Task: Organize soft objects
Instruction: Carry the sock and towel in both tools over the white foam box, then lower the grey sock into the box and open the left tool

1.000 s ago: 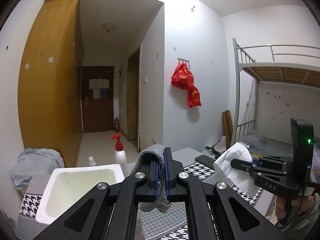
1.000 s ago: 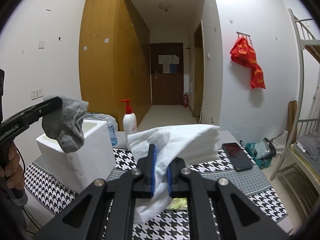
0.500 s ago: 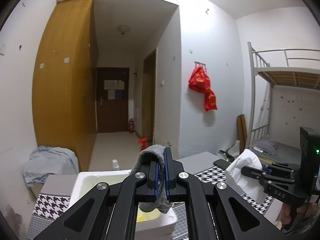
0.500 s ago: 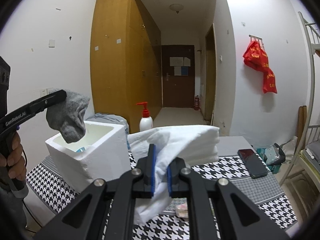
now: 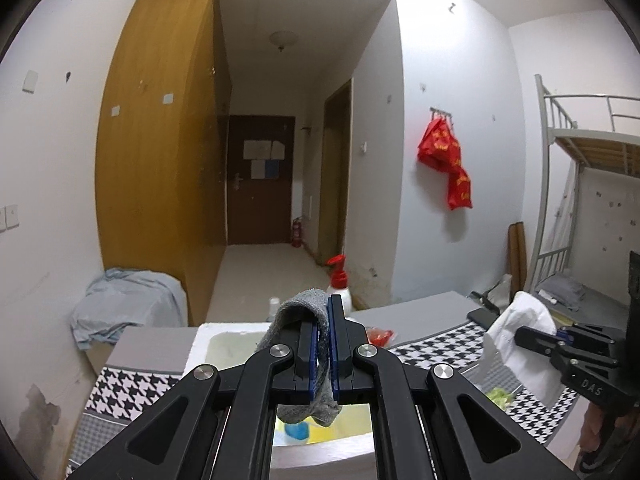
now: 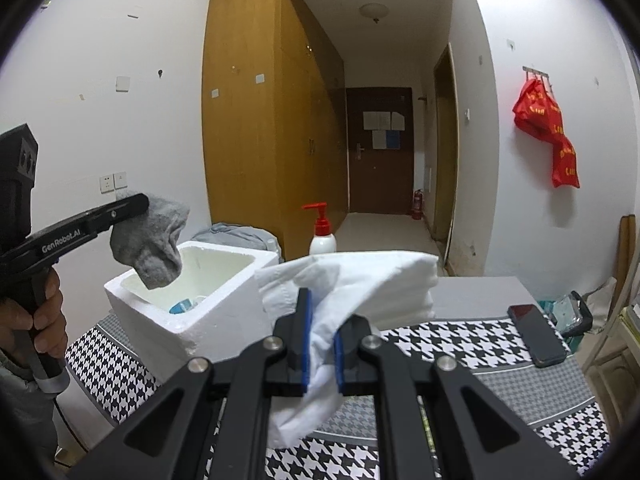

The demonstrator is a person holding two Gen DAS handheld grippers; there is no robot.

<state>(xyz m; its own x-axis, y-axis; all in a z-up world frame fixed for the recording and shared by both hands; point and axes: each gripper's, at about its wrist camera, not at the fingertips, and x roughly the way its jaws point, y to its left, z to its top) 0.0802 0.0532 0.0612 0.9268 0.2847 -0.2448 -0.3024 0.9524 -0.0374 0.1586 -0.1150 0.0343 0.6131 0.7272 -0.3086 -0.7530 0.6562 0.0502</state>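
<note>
The left tool point(image 5: 325, 354) grips a grey sock point(image 5: 308, 360), its jaws clamped tight, and now holds it directly above the open white foam box point(image 6: 188, 320); a second ago the box lay off to its left. The right tool point(image 6: 320, 340) (seen at the edge of the left wrist view too) stays closed on a folded white cloth point(image 6: 352, 292), carried over the houndstooth tabletop point(image 6: 460, 340) and closer to the box than before. Behind stand a red-topped pump bottle point(image 6: 322, 232) and a dark phone point(image 6: 536, 334).
</note>
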